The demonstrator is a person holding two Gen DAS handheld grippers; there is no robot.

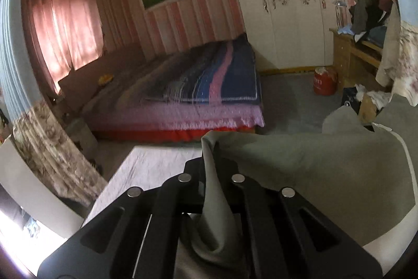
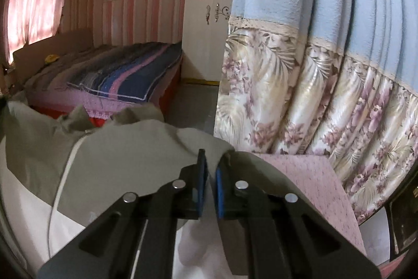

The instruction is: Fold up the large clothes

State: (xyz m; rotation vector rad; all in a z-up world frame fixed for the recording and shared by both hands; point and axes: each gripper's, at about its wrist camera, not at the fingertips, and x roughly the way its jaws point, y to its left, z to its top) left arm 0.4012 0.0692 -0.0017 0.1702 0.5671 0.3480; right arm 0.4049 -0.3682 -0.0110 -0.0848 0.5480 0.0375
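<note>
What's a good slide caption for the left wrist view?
Left tongs shut on a fold of grey-green garment, lifted over the lilac sheet, striped bed beyond.

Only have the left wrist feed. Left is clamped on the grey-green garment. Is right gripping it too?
Observer: Yes. The right gripper is shut, with the garment edge pinched at its tips.
Operator: Anything close on that side?
Observer: A blue-and-floral curtain hangs just to the right of it, above the pink cover.
</note>
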